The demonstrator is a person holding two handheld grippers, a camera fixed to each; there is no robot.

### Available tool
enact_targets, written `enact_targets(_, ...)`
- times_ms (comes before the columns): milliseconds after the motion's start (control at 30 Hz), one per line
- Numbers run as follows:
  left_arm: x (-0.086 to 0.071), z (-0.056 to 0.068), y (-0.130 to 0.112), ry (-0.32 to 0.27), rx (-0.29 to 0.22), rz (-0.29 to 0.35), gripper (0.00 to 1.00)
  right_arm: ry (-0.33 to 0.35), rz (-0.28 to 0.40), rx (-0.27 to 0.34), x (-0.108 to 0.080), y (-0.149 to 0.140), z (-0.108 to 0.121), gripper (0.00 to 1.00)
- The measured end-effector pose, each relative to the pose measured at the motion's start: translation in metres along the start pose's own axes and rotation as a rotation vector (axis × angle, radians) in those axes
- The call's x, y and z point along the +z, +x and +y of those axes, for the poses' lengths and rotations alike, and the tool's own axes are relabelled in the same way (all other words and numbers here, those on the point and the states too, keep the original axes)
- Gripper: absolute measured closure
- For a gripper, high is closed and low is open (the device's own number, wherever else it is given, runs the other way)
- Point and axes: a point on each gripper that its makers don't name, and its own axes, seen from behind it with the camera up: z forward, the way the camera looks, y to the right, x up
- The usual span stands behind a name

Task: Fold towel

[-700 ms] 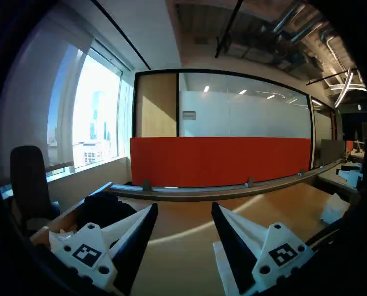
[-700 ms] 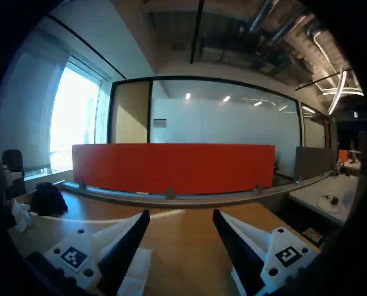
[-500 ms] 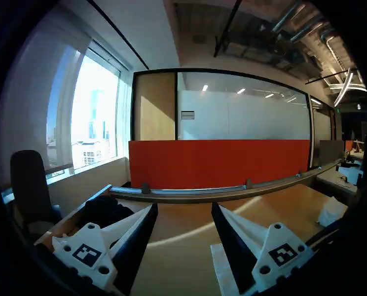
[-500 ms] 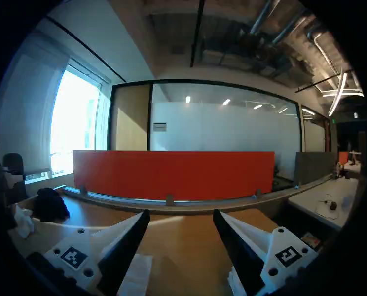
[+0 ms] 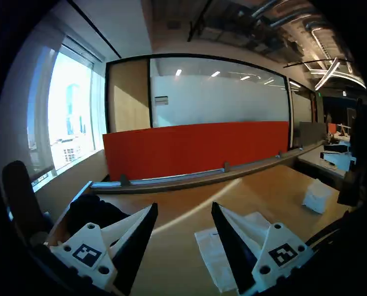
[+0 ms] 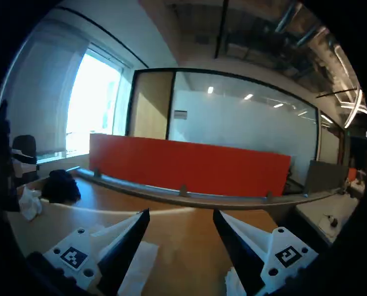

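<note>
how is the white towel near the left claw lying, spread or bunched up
Spread flat: the white towel lies smooth on the wooden table, partly behind the left claw. Whether already folded over, cannot tell.

White towel (image 5: 210,252), tan table (image 5: 267,190), red partition (image 5: 198,145).

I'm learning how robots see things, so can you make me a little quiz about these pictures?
1. True or false: the left gripper is squeezing the towel.
2. What colour is the divider panel behind the desk? A green, B orange, C blue.
3. Fill in the gap: the right gripper has its fingers ____.

Key:
1. False. It is open, and the towel lies flat on the desk.
2. B.
3. Open, with nothing between them.
</note>
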Motion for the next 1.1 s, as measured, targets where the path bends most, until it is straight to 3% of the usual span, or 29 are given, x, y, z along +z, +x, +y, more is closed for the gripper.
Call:
enact_targets(200, 0.002, 0.022, -0.021, -0.105, 0.047, -0.074, 0.20, 0.136, -0.112, -0.052, -0.002, -0.028, -0.025, 0.00)
enact_targets(400, 0.002, 0.038, -0.047, -0.172, 0.086, -0.134, 0.20, 0.221, -0.175, -0.094, -0.003, -0.048, -0.041, 0.00)
enact_targets(700, 0.004, 0.054, -0.106, -0.217, 0.121, -0.235, 0.20, 0.283, -0.280, -0.119, -0.002, -0.107, -0.062, 0.00)
enact_targets(1100, 0.003, 0.073, -0.209, -0.277, 0.137, -0.414, 0.20, 0.336, -0.409, -0.135, -0.003, -0.196, -0.084, 0.00)
